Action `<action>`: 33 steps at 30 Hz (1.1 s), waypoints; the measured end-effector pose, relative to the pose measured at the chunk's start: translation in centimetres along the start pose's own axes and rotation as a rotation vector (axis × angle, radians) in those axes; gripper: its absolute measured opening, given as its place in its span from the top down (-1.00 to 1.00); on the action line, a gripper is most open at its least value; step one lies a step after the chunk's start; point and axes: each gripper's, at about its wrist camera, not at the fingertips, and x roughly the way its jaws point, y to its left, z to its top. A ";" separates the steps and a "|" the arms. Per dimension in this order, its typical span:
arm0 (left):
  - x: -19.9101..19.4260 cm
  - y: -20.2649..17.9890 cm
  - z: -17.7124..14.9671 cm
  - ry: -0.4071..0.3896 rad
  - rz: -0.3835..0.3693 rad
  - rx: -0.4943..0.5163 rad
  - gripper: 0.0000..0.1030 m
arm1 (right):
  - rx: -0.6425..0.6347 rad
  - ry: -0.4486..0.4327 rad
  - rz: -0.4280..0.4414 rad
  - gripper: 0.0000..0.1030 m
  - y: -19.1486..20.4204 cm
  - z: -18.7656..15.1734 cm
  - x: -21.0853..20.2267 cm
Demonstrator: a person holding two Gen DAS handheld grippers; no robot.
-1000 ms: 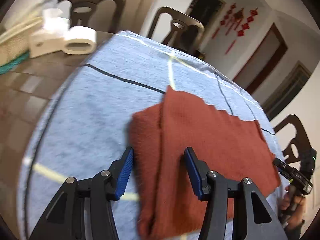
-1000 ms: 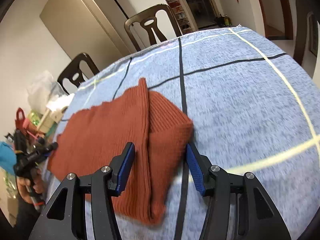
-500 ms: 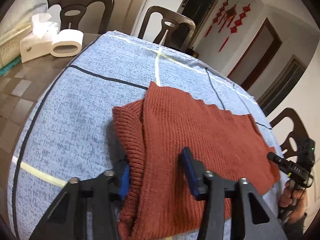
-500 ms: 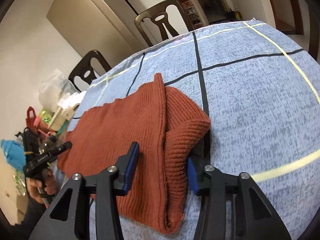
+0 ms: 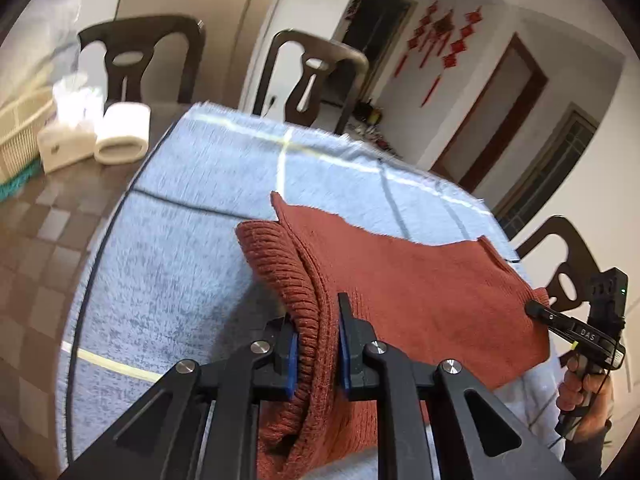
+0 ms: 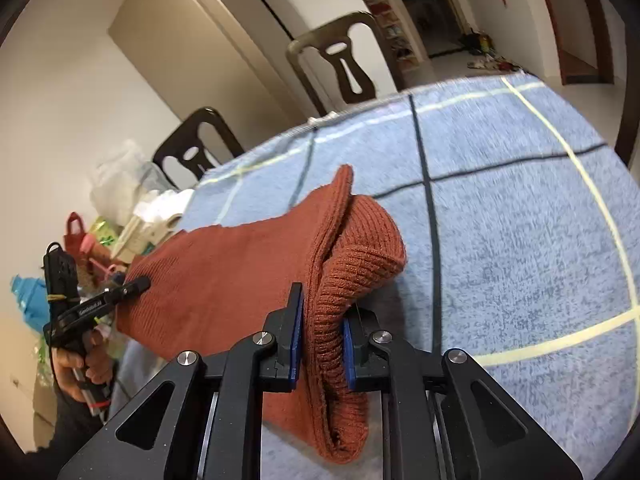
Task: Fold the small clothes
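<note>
Sweater (image 5: 420, 292): rust-red rib knit, lay on the blue checked cloth (image 5: 168, 248) over the table, near edge lifted off it.
Left tongs (image 5: 318, 344): closing, blue pads already pinching the bunched left near corner of the sweater.
Right tongs (image 6: 322, 344): closing too, pads squeezed on the bunched right near corner; also seen at the far right in the left view, tip on the knit.
Hand (image 6: 82, 364): wrapped round the handle of the left tongs, at the left edge of the right view.
Done so far: sides looked already turned in, each showing as a doubled ribbed layer under the top panel; both near corners gripped.
Lift: near hem hung clear of the cloth between the two grips, far part resting flat.
Left to do: likely carry the near hem over to the far edge, lay it down square, let go, smooth.
Progress: judged about midway through this one garment.
Risk: thick bunch in each pinch might slip or drag the under layers out of line.
Clutter: basket (image 5: 18, 132), tissue box (image 5: 66, 146) and paper roll (image 5: 122, 138) at the far left, well apart from the sweater.
</note>
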 end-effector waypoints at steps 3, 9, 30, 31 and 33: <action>-2.1 -0.8 -0.3 -0.021 -0.018 0.025 0.68 | -0.019 -0.011 0.012 0.68 1.0 -0.4 -1.8; -4.9 -0.7 -3.6 -0.021 -0.036 0.059 0.68 | -0.040 -0.002 0.016 0.68 1.8 -3.7 -4.7; -2.7 2.3 -10.4 0.077 -0.011 -0.021 0.68 | 0.058 0.059 -0.054 0.66 -2.3 -9.0 -3.0; -2.6 2.3 -10.4 0.079 -0.009 -0.021 0.67 | 0.056 0.061 -0.063 0.66 -2.4 -9.0 -2.9; -2.4 2.4 -10.5 0.089 -0.004 -0.019 0.65 | 0.060 0.082 -0.082 0.66 -2.8 -9.1 -2.4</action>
